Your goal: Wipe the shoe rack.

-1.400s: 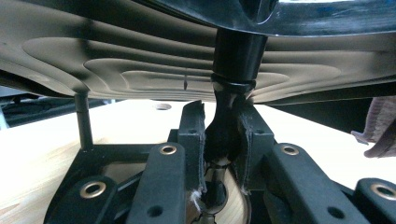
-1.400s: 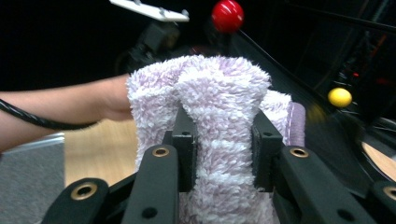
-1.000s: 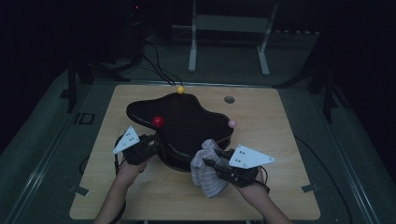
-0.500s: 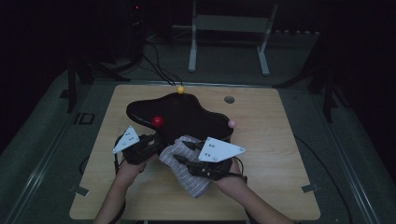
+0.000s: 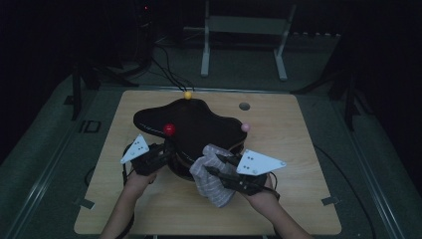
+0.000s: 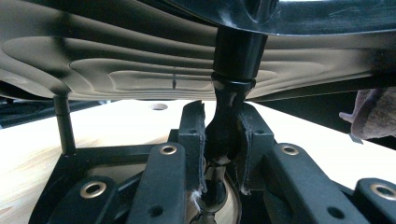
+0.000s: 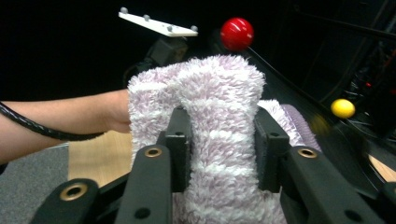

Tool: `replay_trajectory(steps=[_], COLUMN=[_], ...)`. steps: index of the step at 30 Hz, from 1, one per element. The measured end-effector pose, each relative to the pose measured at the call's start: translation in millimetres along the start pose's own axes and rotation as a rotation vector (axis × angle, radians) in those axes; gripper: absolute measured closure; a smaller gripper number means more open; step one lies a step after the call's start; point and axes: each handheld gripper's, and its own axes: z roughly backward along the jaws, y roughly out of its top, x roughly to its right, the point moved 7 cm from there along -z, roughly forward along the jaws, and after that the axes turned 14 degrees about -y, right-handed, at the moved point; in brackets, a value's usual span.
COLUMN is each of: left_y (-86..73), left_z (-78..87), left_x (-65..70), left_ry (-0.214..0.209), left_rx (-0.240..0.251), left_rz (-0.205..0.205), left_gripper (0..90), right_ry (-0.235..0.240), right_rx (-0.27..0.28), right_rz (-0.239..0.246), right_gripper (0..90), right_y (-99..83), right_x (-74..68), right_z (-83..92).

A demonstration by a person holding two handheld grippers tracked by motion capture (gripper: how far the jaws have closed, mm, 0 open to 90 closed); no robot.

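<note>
A black, wavy-edged board (image 5: 199, 122) stands on legs on the wooden table (image 5: 288, 199). My left gripper (image 5: 166, 158) reaches under its near left edge. In the left gripper view the left gripper (image 6: 223, 135) is shut on a black leg (image 6: 233, 56) below the board's ribbed underside (image 6: 116, 60). My right gripper (image 5: 211, 162) holds a fluffy lilac-and-white striped cloth (image 5: 211, 179) against the board's near edge. Its jaws have just been closing, and the cloth (image 7: 219, 93) bulges up between the right gripper (image 7: 223, 135) pads.
A red ball (image 5: 169, 129), a yellow ball (image 5: 187, 95) and a pink ball (image 5: 245, 127) sit at the board's edges. There is a small round hole (image 5: 244, 106) in the table at the back. A thin second leg (image 6: 63, 123) stands nearby. Stands and cables lie beyond the table.
The right gripper swept left along the board's near edge with the cloth, then came back to the right. The left gripper has kept still on the leg.
</note>
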Motion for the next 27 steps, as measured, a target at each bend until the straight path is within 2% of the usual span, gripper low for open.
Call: replay_trajectory(steps=[5, 8, 15, 21, 25, 27], left_y=[-0.3, -0.5, -0.3, -0.3, -0.3, -0.3], left_z=[-0.1, -0.3, -0.3, -0.3, -0.2, -0.2], left_x=[0.0, -0.1, -0.2, -0.1, -0.2, -0.2], left_ry=[-0.003, -0.005, -0.004, -0.005, -0.006, -0.008], left_rx=[0.009, 0.016, 0.016, 0.015, 0.014, 0.013], left_rz=[0.008, 0.011, 0.022, 0.023, 0.023, 0.020], left_gripper=[74.9, 74.9, 74.9, 74.9, 74.9, 74.9], right_ry=[-0.037, -0.044, -0.070, -0.108, -0.111, -0.102], right_rx=[-0.031, -0.049, -0.069, -0.123, -0.137, -0.121], right_rz=[-0.021, -0.058, -0.096, -0.102, -0.101, -0.113], right_gripper=[68.0, 69.2, 69.8, 69.9, 69.9, 70.0], right_y=[-10.7, -18.5, -38.0, -54.2, -57.2, -51.4], right_x=[16.2, 23.4, 29.4, 36.9, 38.7, 40.6], right_z=[8.3, 10.9, 9.5, 5.9, 4.9, 8.4])
